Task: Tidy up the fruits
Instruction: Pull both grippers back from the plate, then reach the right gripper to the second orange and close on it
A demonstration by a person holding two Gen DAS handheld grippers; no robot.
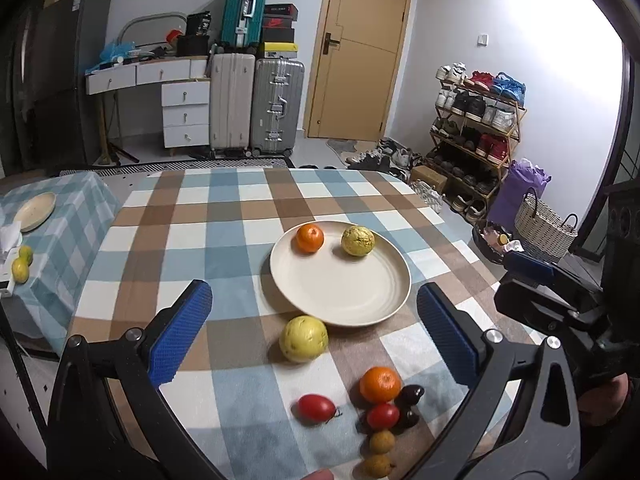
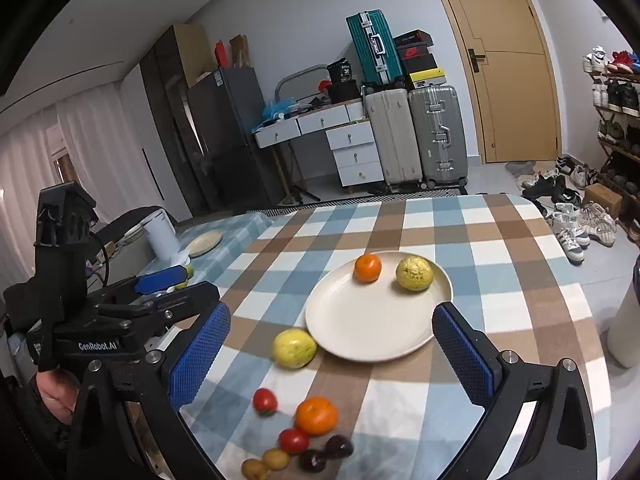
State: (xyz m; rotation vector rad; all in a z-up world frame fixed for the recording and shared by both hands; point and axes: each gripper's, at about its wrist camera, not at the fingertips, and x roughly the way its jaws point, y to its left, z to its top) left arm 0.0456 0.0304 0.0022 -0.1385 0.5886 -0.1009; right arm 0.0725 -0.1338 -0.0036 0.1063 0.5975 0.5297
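Note:
A cream plate [image 1: 344, 296] [image 2: 360, 328] on the checked tablecloth holds an orange [image 1: 310, 237] [image 2: 367, 267] and a yellow guava [image 1: 357, 241] [image 2: 414, 272]. A second guava [image 1: 303, 338] [image 2: 294, 348] lies on the cloth by the plate's near rim. Nearer lie an orange [image 1: 380, 384] [image 2: 316, 415], two red tomatoes [image 1: 316, 408] [image 2: 265, 401], dark dates [image 1: 412, 394] [image 2: 326, 453] and small brown longans [image 1: 381, 441] [image 2: 266, 463]. My left gripper [image 1: 316, 334] is open and empty above the near guava. My right gripper [image 2: 332, 356] is open and empty above the same area.
A side table on the left carries another cream plate [image 1: 36, 211] and small yellow fruits [image 1: 21, 269]. Suitcases [image 1: 256, 108], a drawer unit and a door stand behind. A shoe rack [image 1: 476, 128] and a wicker basket [image 1: 544, 228] are on the right.

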